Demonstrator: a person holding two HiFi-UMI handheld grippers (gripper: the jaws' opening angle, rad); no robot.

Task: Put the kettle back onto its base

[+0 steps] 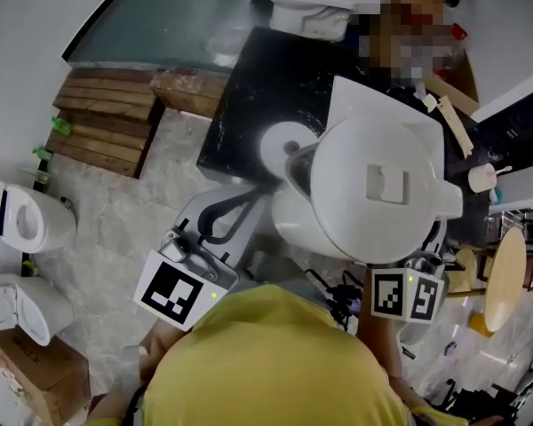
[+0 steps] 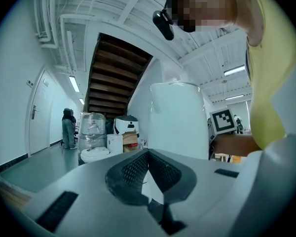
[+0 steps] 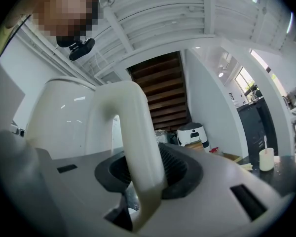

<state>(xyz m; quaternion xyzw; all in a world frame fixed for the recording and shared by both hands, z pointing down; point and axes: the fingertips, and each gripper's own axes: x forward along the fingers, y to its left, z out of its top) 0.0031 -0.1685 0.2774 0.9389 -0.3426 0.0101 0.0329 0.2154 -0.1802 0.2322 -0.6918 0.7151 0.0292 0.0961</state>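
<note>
In the head view the white kettle (image 1: 382,193) hangs lid-up over the near edge of the black table (image 1: 240,105). Its round white base (image 1: 280,149) lies on the table to the kettle's left, partly hidden by the body. My right gripper (image 3: 143,162) is shut on the kettle's handle (image 3: 133,132), which passes upright between its jaws; from above only its marker cube (image 1: 407,295) shows below the kettle. My left gripper (image 1: 265,187) is shut on nothing, pointing at the kettle's side (image 2: 180,120) near the base.
A wooden pallet (image 1: 107,118) lies on the floor left of the table. White appliances (image 1: 18,220) and a cardboard box (image 1: 27,371) stand at the far left. A small cup (image 1: 480,177) sits on the table's right side, beside a round wooden table (image 1: 506,278).
</note>
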